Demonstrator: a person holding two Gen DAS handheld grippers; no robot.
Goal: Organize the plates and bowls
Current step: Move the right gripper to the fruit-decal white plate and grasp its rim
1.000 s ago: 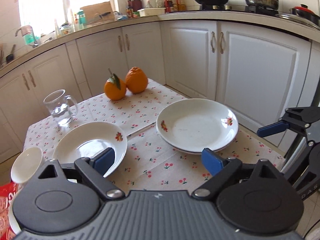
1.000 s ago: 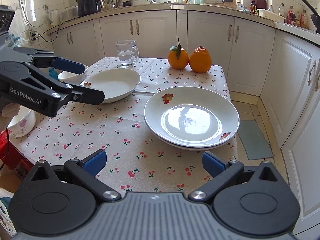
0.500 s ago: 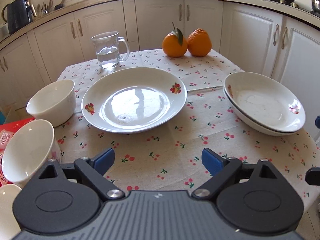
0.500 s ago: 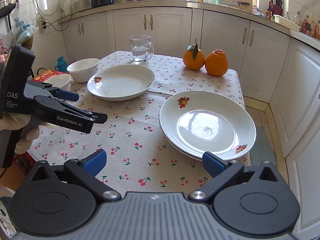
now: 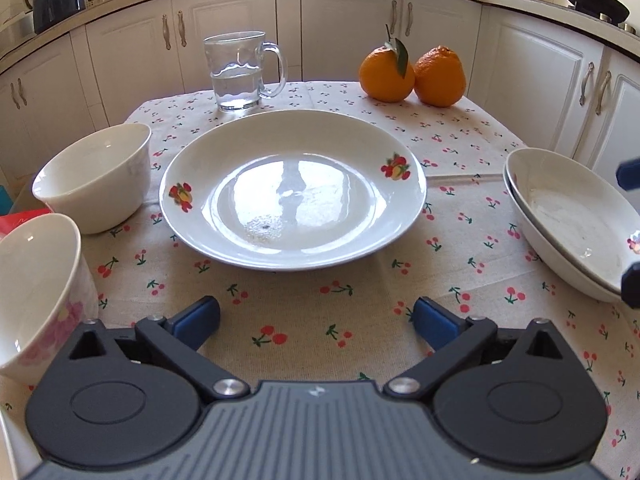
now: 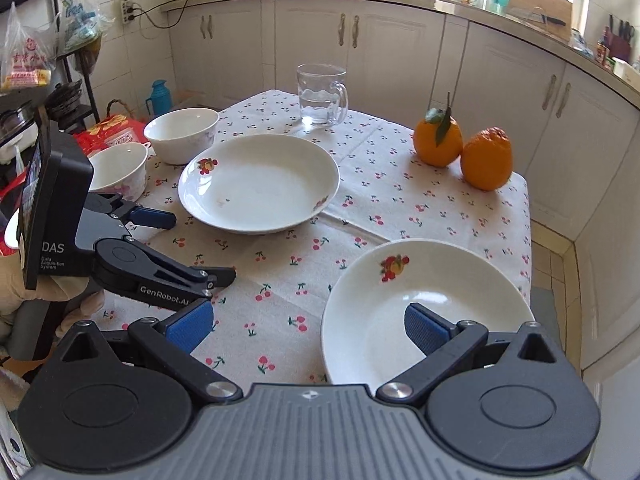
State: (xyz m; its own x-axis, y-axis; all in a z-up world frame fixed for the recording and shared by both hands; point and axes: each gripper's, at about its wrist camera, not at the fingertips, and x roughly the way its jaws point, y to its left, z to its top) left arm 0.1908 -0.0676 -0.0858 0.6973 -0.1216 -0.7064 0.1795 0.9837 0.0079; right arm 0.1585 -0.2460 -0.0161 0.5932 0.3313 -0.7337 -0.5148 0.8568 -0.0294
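Observation:
A single white plate (image 5: 292, 188) with fruit prints lies mid-table; it also shows in the right wrist view (image 6: 258, 182). A stack of two like plates (image 5: 568, 220) lies at the right, close under my right gripper (image 6: 308, 326). Two white bowls stand at the left: a plain bowl (image 5: 94, 176) and a nearer bowl with pink flowers (image 5: 38, 288). My left gripper (image 5: 316, 320) is open and empty, just short of the single plate's near rim. My right gripper is open and empty, its right pad (image 6: 426, 328) over the stack (image 6: 424, 308).
A glass mug of water (image 5: 240, 72) and two oranges (image 5: 414, 74) stand at the table's far side. White cabinets (image 5: 540, 80) ring the table. A red package (image 6: 114, 132) and a teal flask (image 6: 159, 96) sit off the table's left side.
My left gripper has swung left from the stack and moved in to face the single plate. My right gripper has moved in over the stacked plates.

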